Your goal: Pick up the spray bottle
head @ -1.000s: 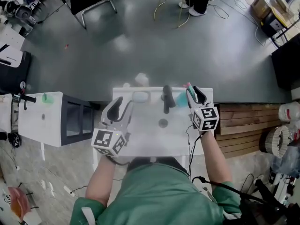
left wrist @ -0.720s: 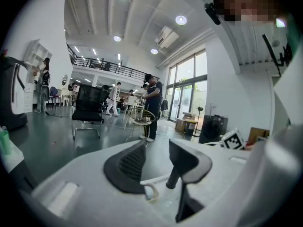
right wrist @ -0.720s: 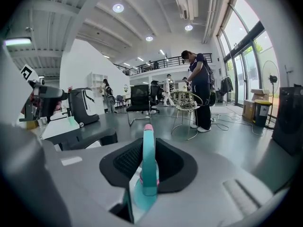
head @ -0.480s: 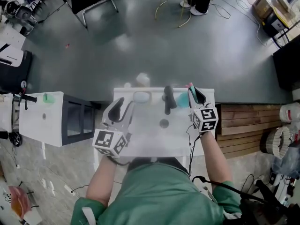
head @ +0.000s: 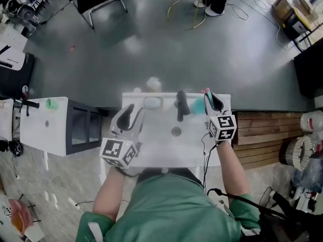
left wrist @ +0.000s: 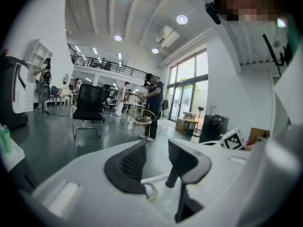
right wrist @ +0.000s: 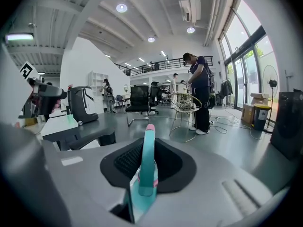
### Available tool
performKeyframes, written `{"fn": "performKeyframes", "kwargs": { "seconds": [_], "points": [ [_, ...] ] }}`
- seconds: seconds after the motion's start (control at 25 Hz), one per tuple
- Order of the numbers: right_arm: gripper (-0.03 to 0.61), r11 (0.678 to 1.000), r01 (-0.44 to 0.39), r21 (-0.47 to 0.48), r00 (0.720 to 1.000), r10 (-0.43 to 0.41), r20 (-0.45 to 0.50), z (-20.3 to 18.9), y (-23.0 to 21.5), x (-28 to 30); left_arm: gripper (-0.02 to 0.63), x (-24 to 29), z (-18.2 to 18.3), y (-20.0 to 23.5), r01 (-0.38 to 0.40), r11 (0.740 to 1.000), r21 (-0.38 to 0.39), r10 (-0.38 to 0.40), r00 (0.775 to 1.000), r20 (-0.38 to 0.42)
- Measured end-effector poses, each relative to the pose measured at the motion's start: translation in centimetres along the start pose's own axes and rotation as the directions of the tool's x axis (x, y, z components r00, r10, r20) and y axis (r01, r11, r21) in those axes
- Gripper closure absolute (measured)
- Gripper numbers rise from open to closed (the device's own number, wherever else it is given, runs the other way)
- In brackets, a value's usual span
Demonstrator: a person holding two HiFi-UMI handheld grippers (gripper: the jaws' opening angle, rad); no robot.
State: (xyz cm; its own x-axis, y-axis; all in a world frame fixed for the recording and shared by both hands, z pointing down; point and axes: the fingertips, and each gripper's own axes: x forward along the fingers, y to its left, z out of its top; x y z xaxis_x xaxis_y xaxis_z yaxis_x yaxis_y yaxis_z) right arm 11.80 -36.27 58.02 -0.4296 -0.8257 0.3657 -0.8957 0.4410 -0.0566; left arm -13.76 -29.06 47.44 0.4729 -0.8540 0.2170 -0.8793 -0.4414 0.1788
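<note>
Teal bottle (right wrist: 147,171) stands upright at the counter's (head: 161,146) far right, clenched in your right gripper's (head: 211,101) jaws. Lift straight up, probably; your left gripper (head: 129,114) hangs released, empty, well left.

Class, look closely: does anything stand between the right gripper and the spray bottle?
Nothing visible does. The spray bottle already sits between the right gripper's jaws, which are closed on it. The dark object on the table stands apart.
</note>
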Motion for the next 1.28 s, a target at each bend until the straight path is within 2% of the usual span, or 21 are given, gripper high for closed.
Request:
{"fn": "performKeyframes", "kwargs": {
  "seconds": [0.36,0.68,1.28],
  "points": [
    [0.515,1.000,0.000,0.021,1.000,-0.001,0.021,1.1,-0.1,-1.9,0.472,-0.5,0.3,-1.2,0.020,1.000,0.003,-0.020,1.000,0.013],
    [0.515,0.997,-0.015,0.081,0.999,0.013,0.034,3.1,0.4,-4.5,0.474,-1.5,0.5,-2.0,0.038,0.999,0.004,-0.038,0.999,0.023],
    [0.515,0.998,-0.005,0.066,0.998,0.001,0.061,6.7,2.9,-8.6,0.479,-3.0,1.5,-3.2,0.089,0.996,0.015,-0.090,0.995,0.048]
  ]
}}
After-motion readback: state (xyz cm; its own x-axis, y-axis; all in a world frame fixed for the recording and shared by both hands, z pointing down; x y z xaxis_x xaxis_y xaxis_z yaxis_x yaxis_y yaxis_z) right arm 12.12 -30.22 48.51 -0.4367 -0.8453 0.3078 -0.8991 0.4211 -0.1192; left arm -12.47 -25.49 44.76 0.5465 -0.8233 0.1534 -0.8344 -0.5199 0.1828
